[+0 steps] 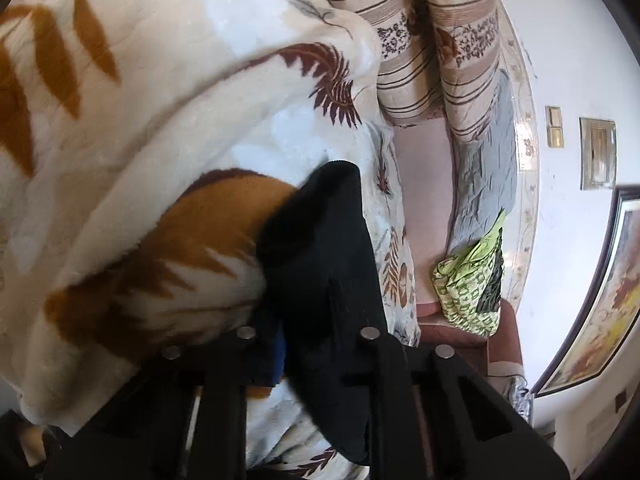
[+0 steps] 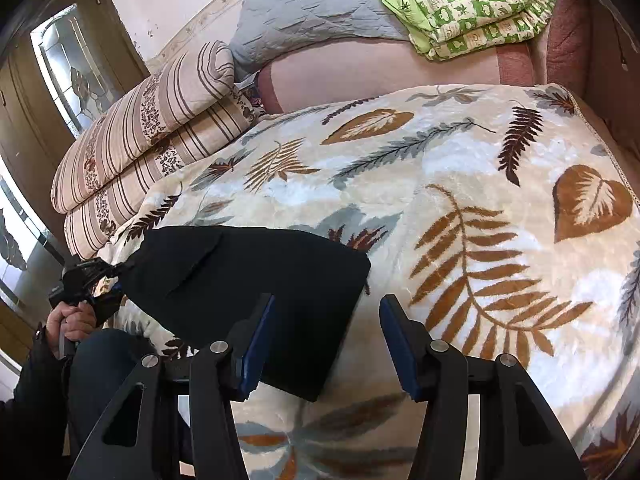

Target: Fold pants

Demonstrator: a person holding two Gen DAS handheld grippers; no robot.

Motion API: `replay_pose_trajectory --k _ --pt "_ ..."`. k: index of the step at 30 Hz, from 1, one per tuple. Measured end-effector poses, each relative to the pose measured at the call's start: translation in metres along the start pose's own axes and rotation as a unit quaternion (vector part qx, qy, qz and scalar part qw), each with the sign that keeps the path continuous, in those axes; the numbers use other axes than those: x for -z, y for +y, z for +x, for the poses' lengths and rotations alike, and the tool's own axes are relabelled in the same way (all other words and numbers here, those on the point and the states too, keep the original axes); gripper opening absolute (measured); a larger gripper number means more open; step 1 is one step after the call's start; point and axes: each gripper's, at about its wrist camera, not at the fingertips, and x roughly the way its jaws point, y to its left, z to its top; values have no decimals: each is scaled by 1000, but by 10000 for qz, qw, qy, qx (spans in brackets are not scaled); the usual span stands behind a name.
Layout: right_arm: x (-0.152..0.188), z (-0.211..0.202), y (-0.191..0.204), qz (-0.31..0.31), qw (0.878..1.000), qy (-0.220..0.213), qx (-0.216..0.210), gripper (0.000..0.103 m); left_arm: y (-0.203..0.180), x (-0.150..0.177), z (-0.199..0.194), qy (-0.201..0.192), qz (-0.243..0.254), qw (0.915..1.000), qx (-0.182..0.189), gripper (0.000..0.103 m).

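The black pants point(image 2: 240, 280) lie as a folded slab on the leaf-print blanket point(image 2: 480, 240), near its front left. My left gripper point(image 2: 114, 274) is at the far left, shut on the pants' left end, with a hand point(image 2: 70, 322) on its handle. In the left wrist view the black pants point(image 1: 324, 248) run up between that gripper's point(image 1: 316, 344) fingers, with a blue pad point(image 1: 280, 356) against the cloth. My right gripper point(image 2: 326, 320) stands open just above the pants' near right corner. Its left finger point(image 2: 258, 344) is over the cloth and its right finger point(image 2: 398, 348) is over bare blanket. Nothing is pinched between them.
Folded striped quilts point(image 2: 152, 140) are stacked at the blanket's left rear. A green patterned quilt point(image 2: 472, 16) and a grey quilted cover point(image 2: 312, 16) lie at the back on a pink sheet point(image 2: 380, 68). A person's dark-clad leg point(image 2: 104, 360) is at the lower left.
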Motion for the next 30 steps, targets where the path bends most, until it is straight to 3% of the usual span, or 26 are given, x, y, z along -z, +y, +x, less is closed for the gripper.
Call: replay_pose_trajectory --k 3,6,8,10,12,16,21,25,28,30 --pt "3 0 -5 371 9989 -7 -271 55 -29 6 -9 -190 782 9959 -408 9" --pt "14 5 -19 1261 9884 27 -844 55 -76 22 -16 -491 2073 9728 -905 8" --pt "19 7 -28 1717 9782 -49 -1164 55 -107 40 -20 -721 2874 9492 -1058 8" --pt "24 7 -37 2131 9672 -156 -1377 56 -133 58 -23 -837 3450 9297 -985 8" --pt "29 12 -46 2476 9567 -112 -1526 56 -153 76 -23 -851 3834 9157 -854 8" --pt "34 23 -48 2629 9522 186 -1545 58 -183 112 -15 -516 4333 8988 -424 8" --pt "37 35 -41 2462 9593 542 -1268 58 -200 148 4 -126 4593 8880 -162 8" --pt "39 40 -32 2172 9640 831 -1292 57 -195 154 16 66 4519 8920 -119 8" --pt "41 41 -21 1757 9745 944 -1029 42 -198 156 21 109 4526 8916 -110 8" --pt "40 42 -19 1566 9795 971 -811 31 -201 161 22 191 4635 8859 -35 8"
